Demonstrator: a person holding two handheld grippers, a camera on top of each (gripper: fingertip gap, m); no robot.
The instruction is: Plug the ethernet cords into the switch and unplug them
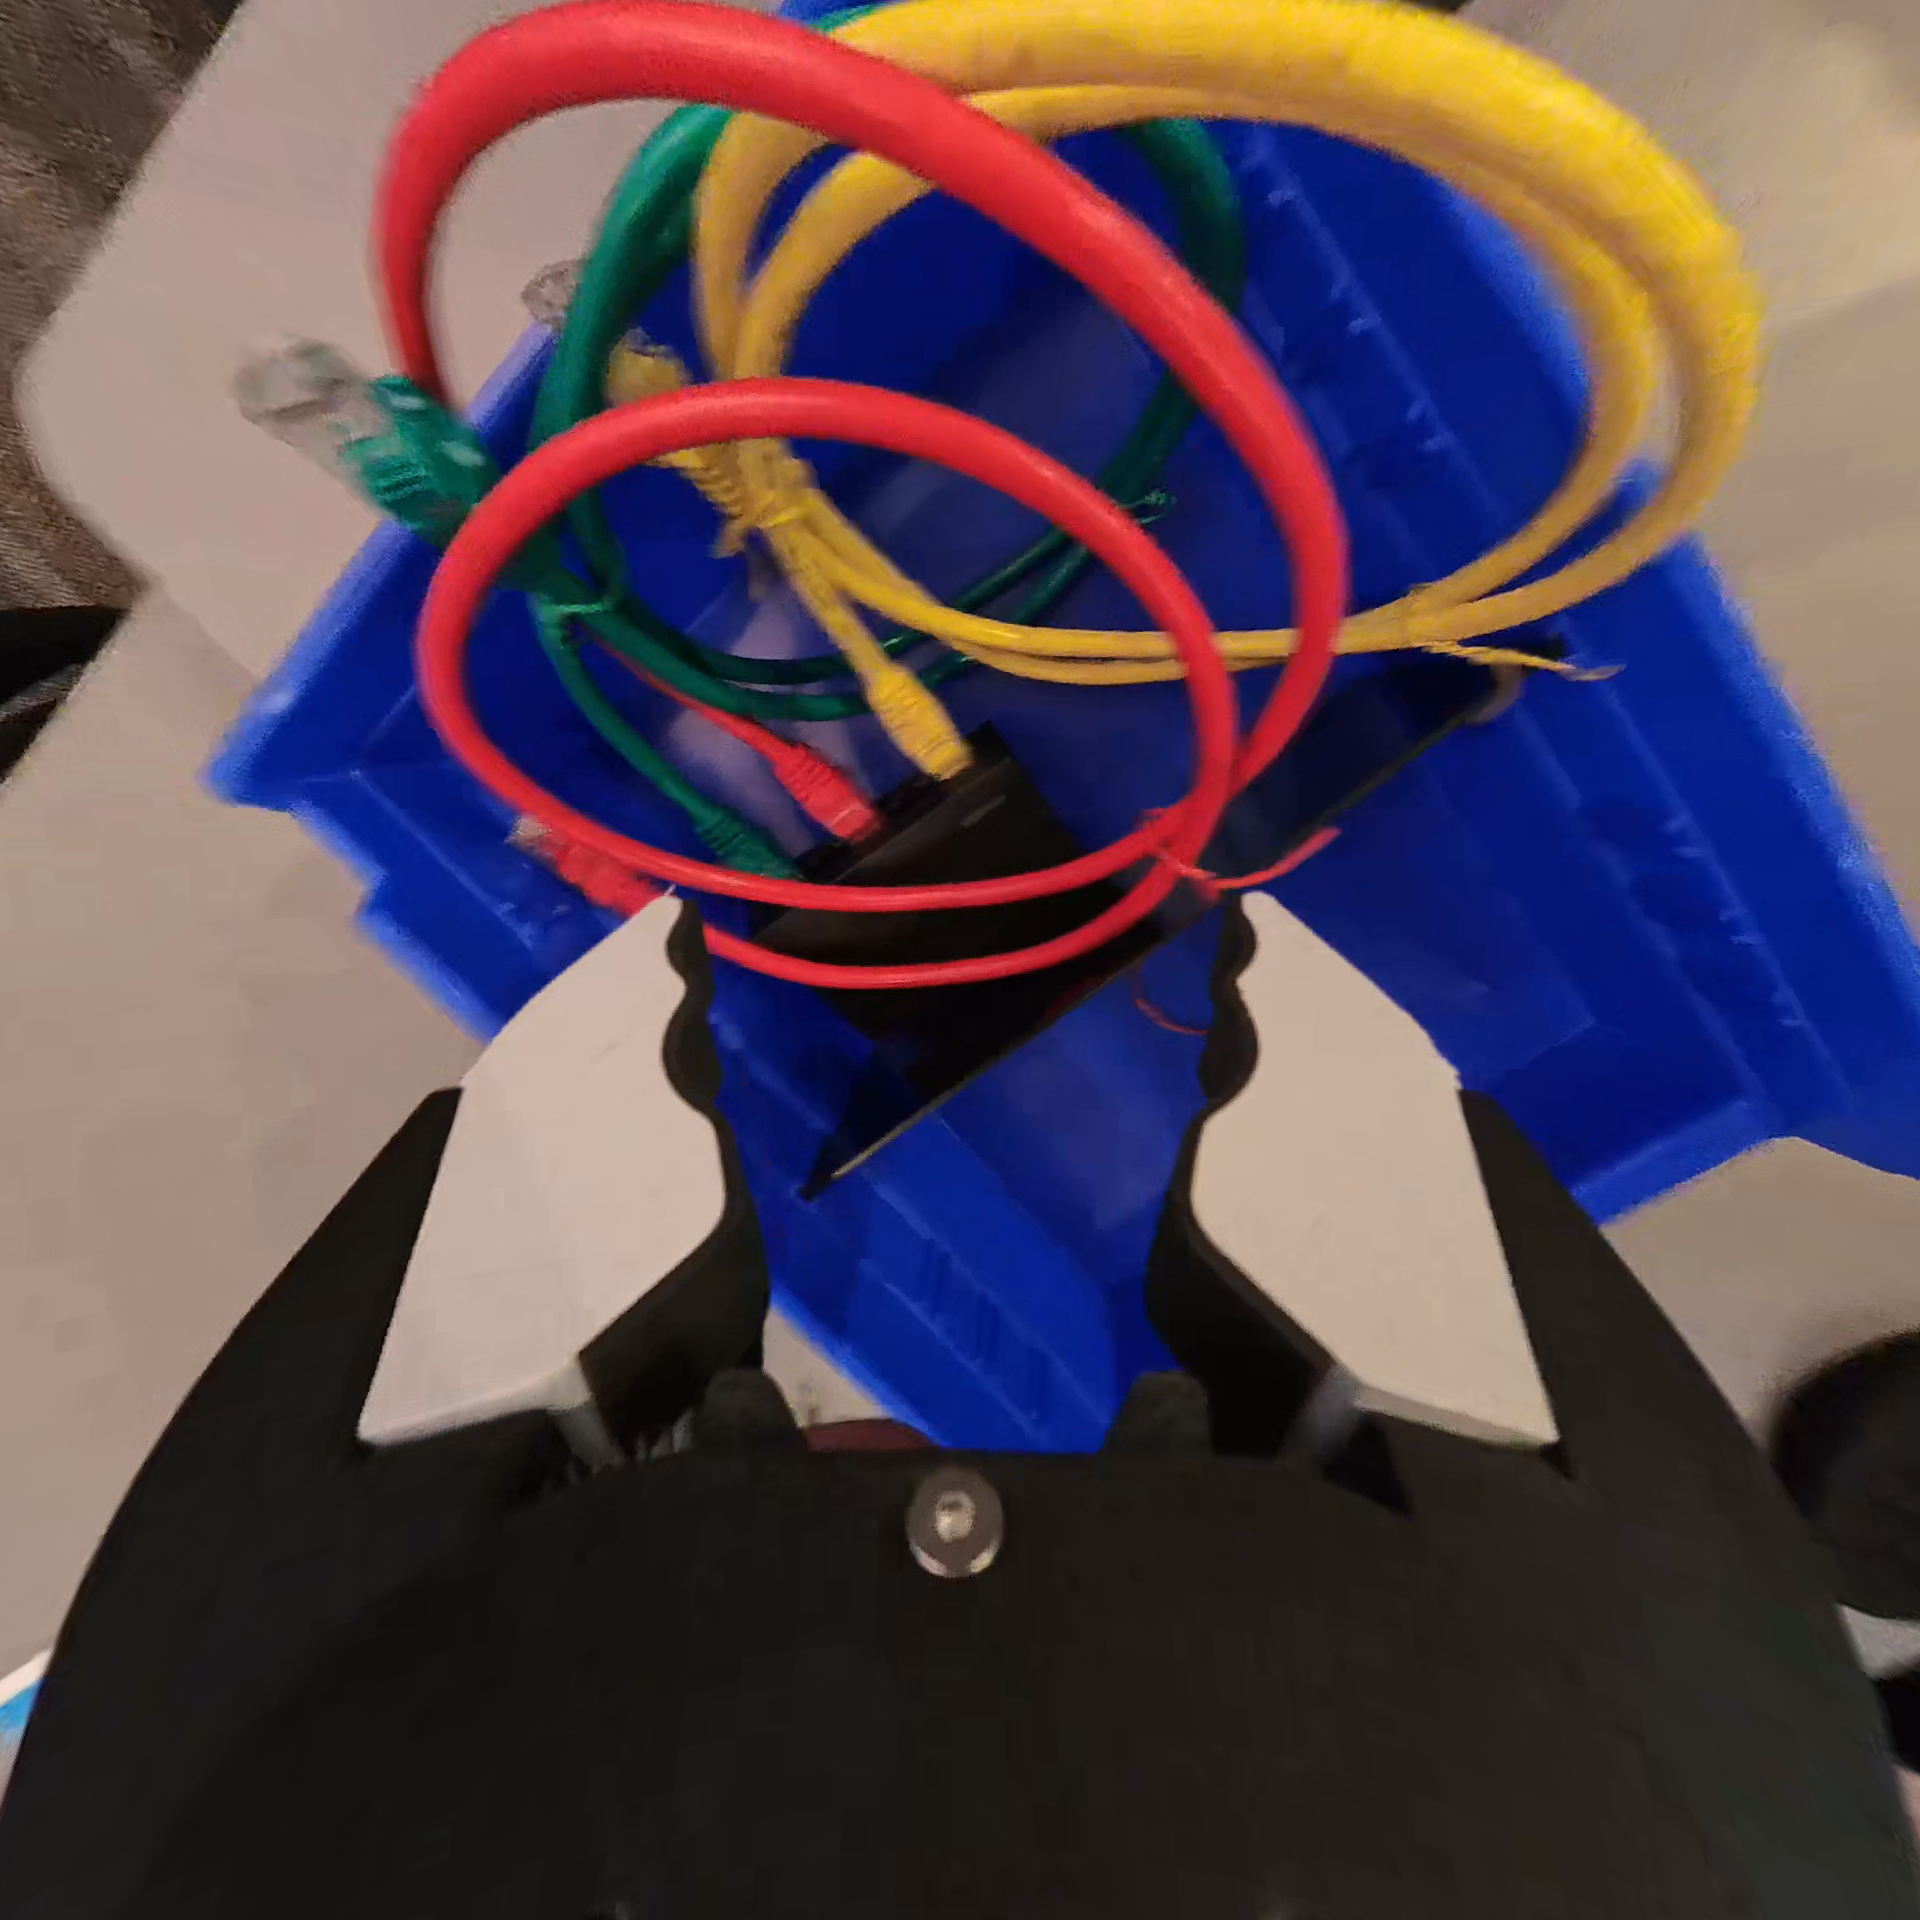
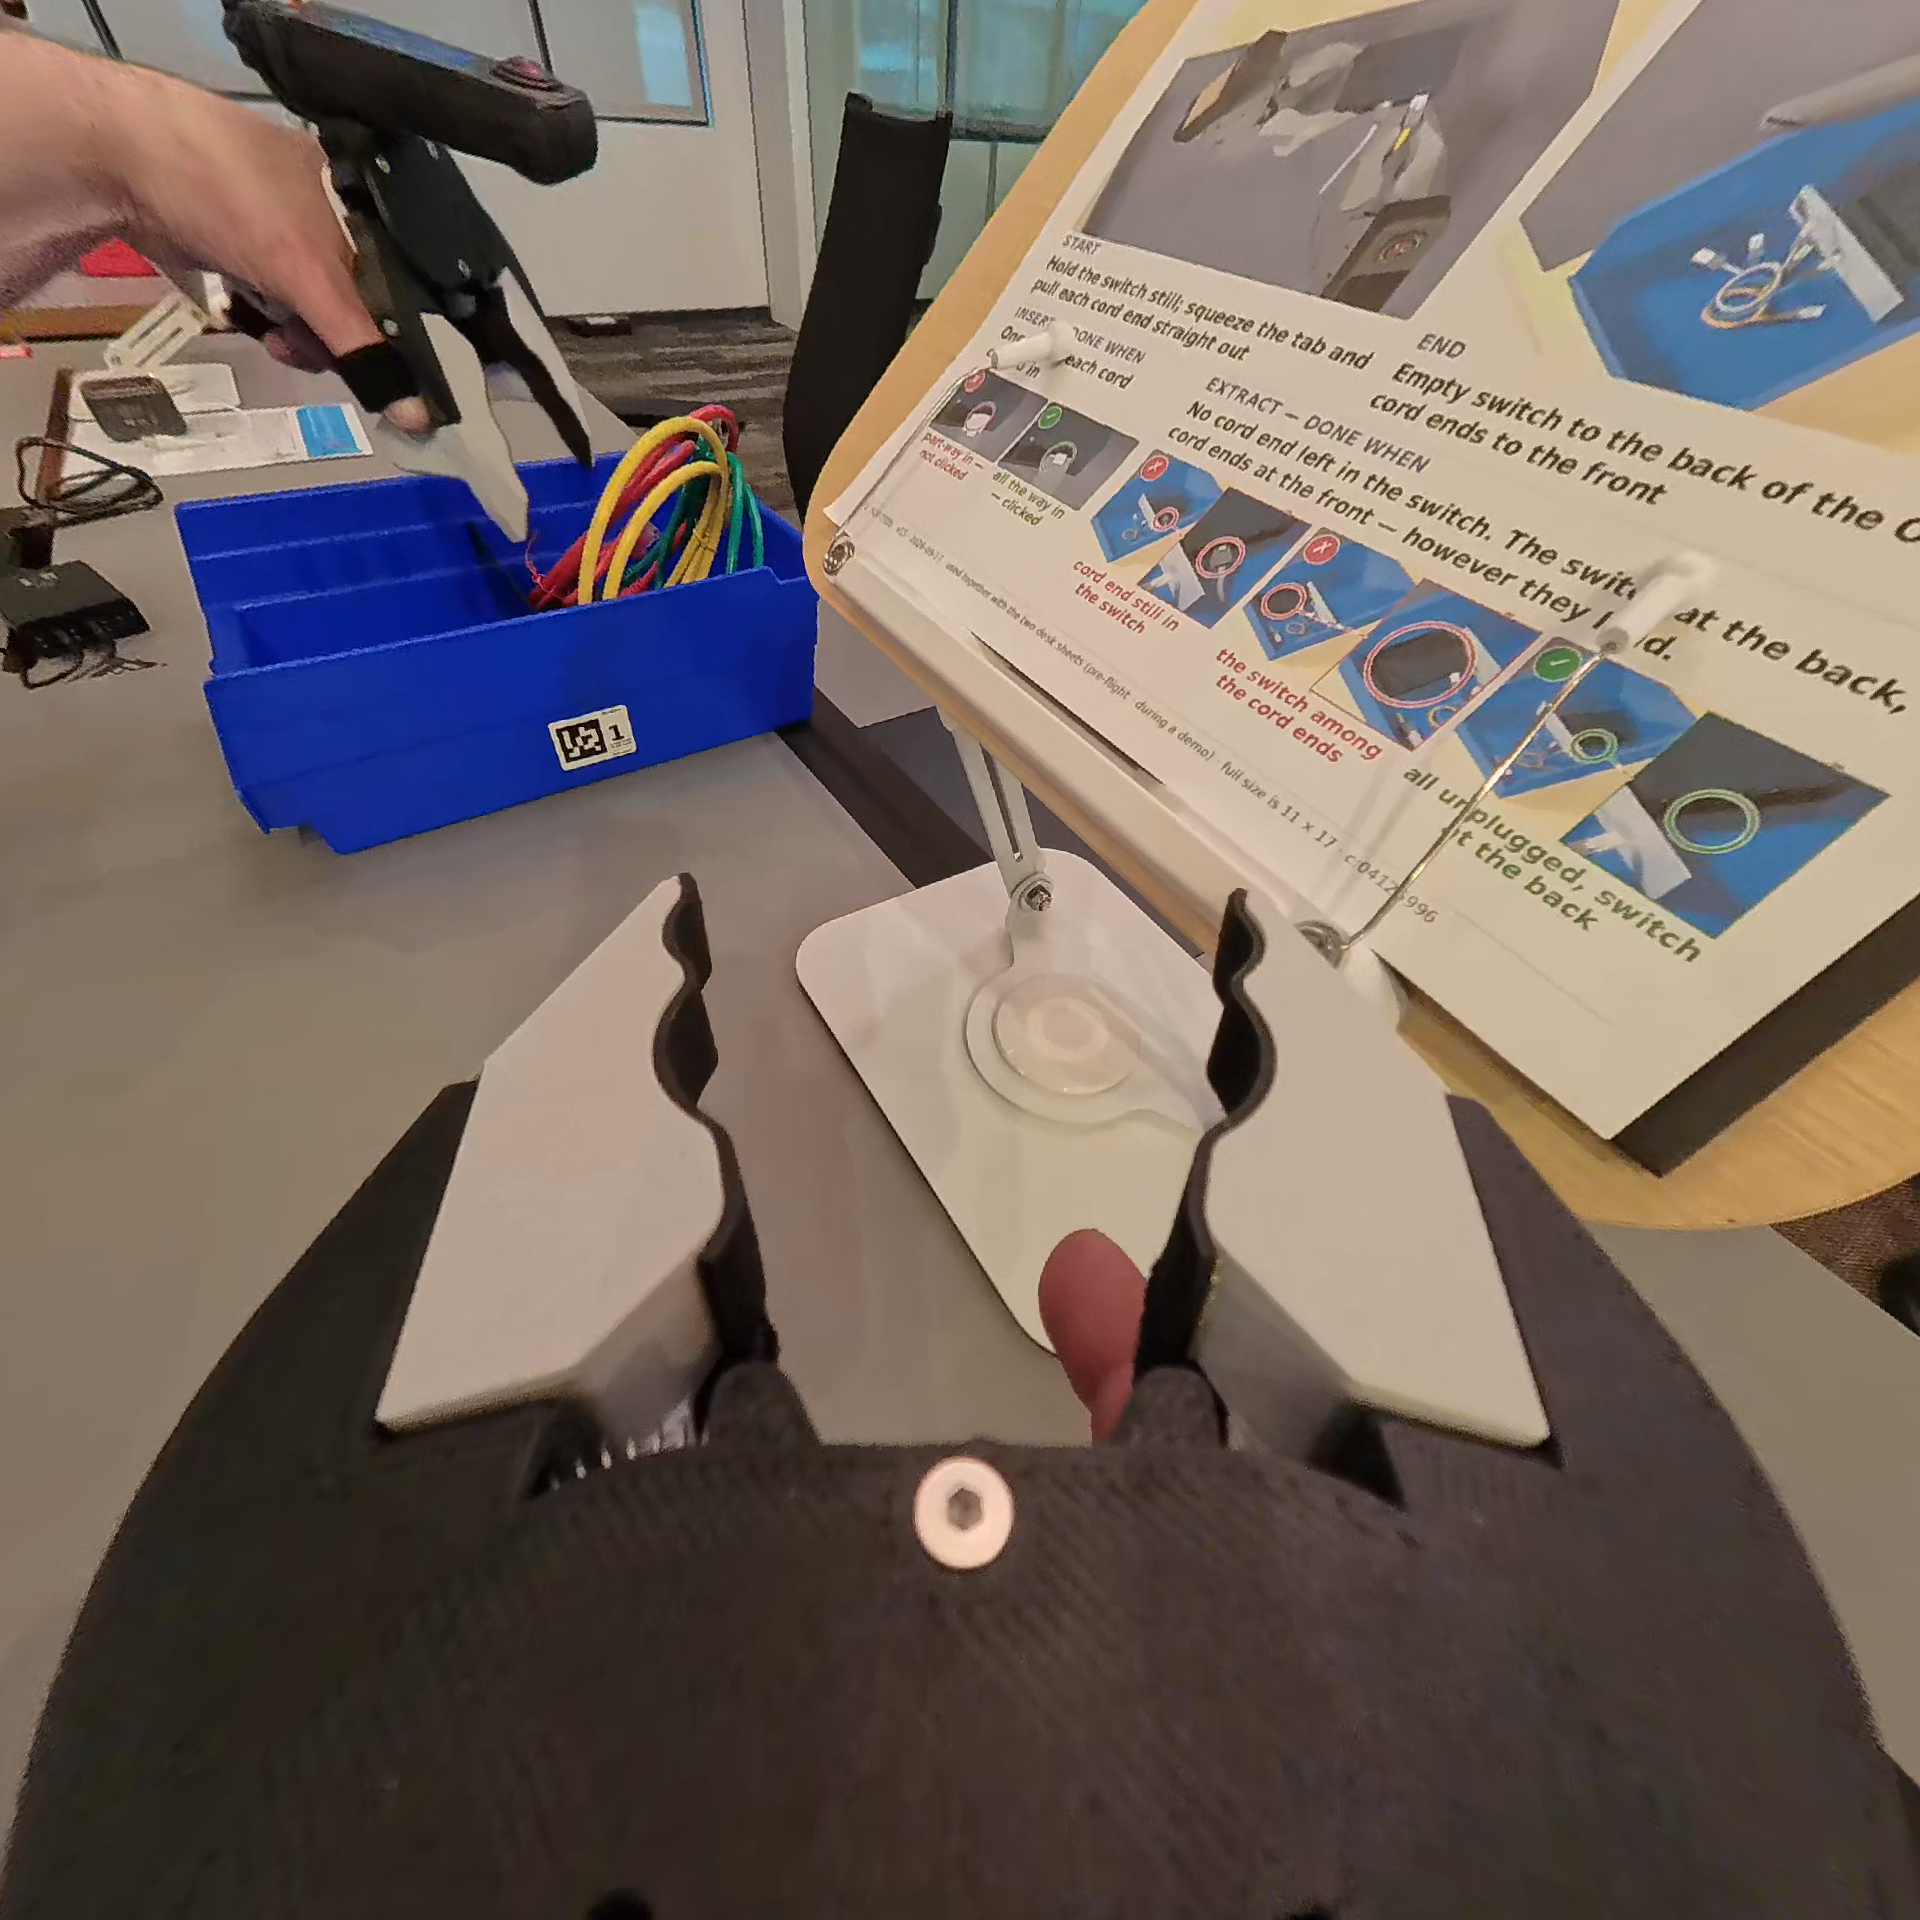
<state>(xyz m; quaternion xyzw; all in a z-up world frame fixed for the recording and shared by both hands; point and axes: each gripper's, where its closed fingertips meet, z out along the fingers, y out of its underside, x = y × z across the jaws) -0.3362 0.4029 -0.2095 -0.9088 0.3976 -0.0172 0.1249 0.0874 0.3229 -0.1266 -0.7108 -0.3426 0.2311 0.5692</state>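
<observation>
A black switch [image 1: 940, 883] lies in a blue bin [image 1: 1558, 831] with a red cord [image 1: 831, 665], a yellow cord [image 1: 1507, 312] and a green cord [image 1: 623, 312] looped above it. One end of each cord sits in the switch. A loose green plug [image 1: 384, 436] and a loose red plug [image 1: 592, 868] hang at the left. My left gripper [image 1: 956, 914] is open just above the switch; it also shows in the right wrist view [image 2: 545, 483], over the bin [image 2: 499, 707]. My right gripper [image 2: 956, 904] is open and empty, off to the bin's right.
A tilted board with an instruction sheet [image 2: 1403, 520] stands on a white stand [image 2: 1039, 1039] right in front of my right gripper. A black divider [image 1: 1143, 977] crosses the bin. Small black devices and cables [image 2: 62, 613] lie on the grey table [image 2: 312, 1039] at the far left. Spacing between my two grippers at the tips: around 45 centimeters. From my left tips it is roughly 7 centimeters to the loose green plug [image 1: 384, 436]; from my right, 45 centimeters.
</observation>
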